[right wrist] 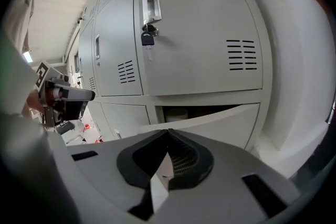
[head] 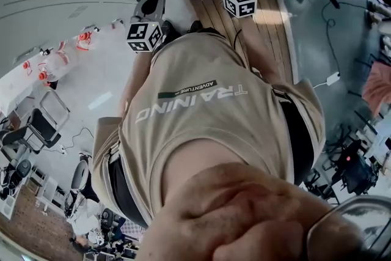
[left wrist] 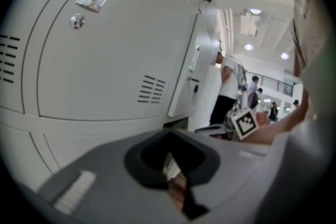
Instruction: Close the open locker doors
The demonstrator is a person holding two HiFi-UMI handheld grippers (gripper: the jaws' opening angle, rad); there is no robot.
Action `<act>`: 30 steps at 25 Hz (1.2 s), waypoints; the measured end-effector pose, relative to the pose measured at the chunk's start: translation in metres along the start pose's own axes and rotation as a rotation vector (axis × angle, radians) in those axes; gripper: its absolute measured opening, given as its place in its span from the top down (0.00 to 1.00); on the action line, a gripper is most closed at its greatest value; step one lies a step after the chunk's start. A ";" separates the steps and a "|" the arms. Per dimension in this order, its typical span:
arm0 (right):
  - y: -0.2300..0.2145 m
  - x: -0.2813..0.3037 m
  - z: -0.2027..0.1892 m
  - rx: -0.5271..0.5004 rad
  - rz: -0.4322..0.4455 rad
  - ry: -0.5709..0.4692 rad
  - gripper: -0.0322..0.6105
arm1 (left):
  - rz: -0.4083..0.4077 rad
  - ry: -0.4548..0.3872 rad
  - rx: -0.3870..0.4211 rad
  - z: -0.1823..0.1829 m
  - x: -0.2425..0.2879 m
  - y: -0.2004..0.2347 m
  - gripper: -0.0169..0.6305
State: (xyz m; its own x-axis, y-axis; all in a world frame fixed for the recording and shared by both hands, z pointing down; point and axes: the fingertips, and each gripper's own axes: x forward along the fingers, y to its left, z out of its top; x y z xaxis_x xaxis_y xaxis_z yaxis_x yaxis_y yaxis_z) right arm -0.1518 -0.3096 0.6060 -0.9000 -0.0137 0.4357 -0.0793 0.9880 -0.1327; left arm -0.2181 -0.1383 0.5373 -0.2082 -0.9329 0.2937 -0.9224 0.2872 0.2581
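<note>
One lower locker door stands ajar, its inside mostly hidden.

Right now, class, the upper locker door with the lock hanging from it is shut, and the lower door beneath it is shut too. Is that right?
Not quite. The lower door is ajar: it is swung outward, with a dark gap showing the inside. The upper door with the lock is shut, as stated. The right gripper view shows both.
</note>
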 end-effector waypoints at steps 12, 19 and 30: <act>0.002 0.039 0.018 0.087 0.008 -0.006 0.93 | 0.027 -0.020 -0.010 0.010 0.001 0.028 0.97; 0.002 0.055 0.023 0.117 0.024 0.001 0.93 | 0.046 -0.041 -0.014 0.017 -0.003 0.041 0.97; -0.003 0.077 0.025 0.184 0.018 -0.006 0.93 | 0.097 -0.041 -0.026 0.014 -0.022 0.061 0.97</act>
State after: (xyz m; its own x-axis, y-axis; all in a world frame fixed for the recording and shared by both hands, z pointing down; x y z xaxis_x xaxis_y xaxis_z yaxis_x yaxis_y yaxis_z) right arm -0.2321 -0.3172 0.6177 -0.9046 0.0024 0.4262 -0.1396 0.9432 -0.3014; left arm -0.2745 -0.1028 0.5339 -0.3101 -0.9084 0.2805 -0.8885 0.3819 0.2544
